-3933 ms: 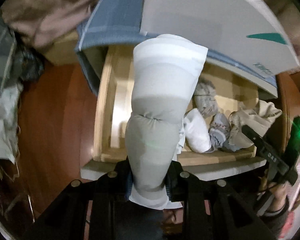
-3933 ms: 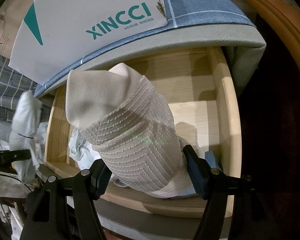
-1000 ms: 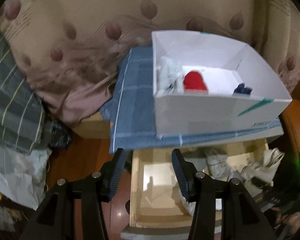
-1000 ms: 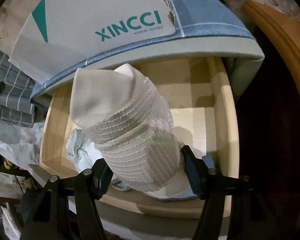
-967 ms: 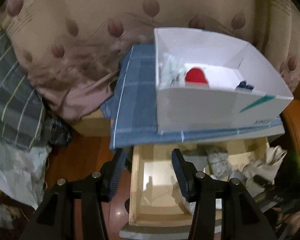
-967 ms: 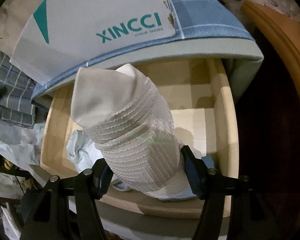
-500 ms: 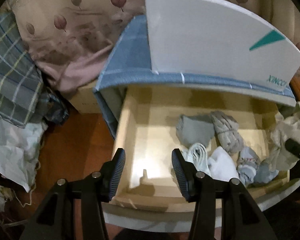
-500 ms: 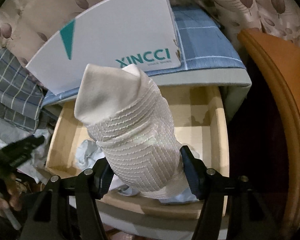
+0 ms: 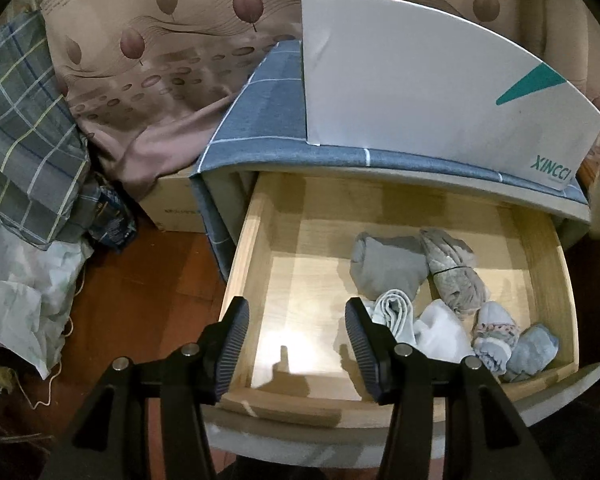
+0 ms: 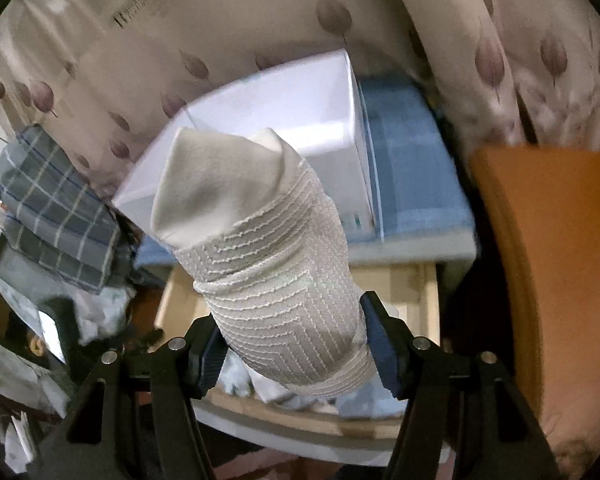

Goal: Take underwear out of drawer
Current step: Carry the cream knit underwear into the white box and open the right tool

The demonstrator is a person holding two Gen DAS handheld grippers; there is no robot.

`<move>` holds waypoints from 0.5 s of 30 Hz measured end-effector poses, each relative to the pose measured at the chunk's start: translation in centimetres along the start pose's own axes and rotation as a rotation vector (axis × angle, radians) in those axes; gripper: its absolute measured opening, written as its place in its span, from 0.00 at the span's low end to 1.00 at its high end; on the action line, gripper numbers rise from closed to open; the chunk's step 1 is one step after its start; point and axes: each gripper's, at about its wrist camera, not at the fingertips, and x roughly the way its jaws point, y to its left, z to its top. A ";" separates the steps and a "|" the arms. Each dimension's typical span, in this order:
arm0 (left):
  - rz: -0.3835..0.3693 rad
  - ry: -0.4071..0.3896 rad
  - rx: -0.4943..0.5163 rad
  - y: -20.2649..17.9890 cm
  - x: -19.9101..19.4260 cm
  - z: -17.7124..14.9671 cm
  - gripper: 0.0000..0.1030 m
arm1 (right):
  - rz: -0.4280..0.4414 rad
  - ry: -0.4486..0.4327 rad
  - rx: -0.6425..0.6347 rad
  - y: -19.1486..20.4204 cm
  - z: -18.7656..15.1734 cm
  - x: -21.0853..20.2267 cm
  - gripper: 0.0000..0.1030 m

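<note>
While the right gripper (image 10: 290, 346) is clamped on a rolled cream underwear bundle (image 10: 260, 248) above the drawer (image 9: 260, 248), the left gripper (image 9: 296, 344) hangs empty, jaws just widening, near the leftover rolls (image 9: 392, 268). I'd drop straight onto one roll. Only the left view shows what's left inside.

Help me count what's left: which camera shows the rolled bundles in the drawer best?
The left wrist view: it looks straight into the open drawer, with the rolled bundles unobstructed along its right side. In the right wrist view, the cream roll held in the right tool hides nearly all of them.
</note>
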 end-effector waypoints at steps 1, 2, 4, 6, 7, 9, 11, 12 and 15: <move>0.002 -0.004 -0.001 0.0 0.0 0.0 0.50 | 0.006 -0.019 -0.006 0.3 0.9 -0.6 0.57; 0.003 -0.006 -0.001 0.0 -0.1 0.0 0.50 | 0.009 -0.032 -0.010 0.9 1.6 -1.0 0.57; 0.010 -0.010 -0.004 0.0 -0.1 0.0 0.50 | 0.023 -0.070 -0.020 1.6 3.6 -2.3 0.57; 0.010 -0.011 -0.004 0.0 -0.1 -0.1 0.50 | 0.023 -0.109 -0.034 2.5 5.7 -3.3 0.57; 0.011 -0.013 -0.006 0.0 -0.1 -0.1 0.50 | 0.020 -0.120 -0.044 3.0 6.4 -3.6 0.57; 0.009 -0.014 -0.007 0.1 0.0 0.0 0.50 | 0.006 -0.145 -0.060 3.8 8.5 -3.8 0.57; 0.011 -0.015 -0.009 0.1 0.0 0.0 0.50 | 0.009 -0.147 -0.057 4.5 10.0 -3.6 0.57; 0.010 -0.015 -0.009 0.0 0.0 0.0 0.50 | 0.003 -0.148 -0.060 4.8 10.7 -3.3 0.57; 0.003 -0.018 -0.016 0.1 0.0 0.0 0.50 | -0.035 -0.125 -0.076 5.9 12.7 -1.4 0.57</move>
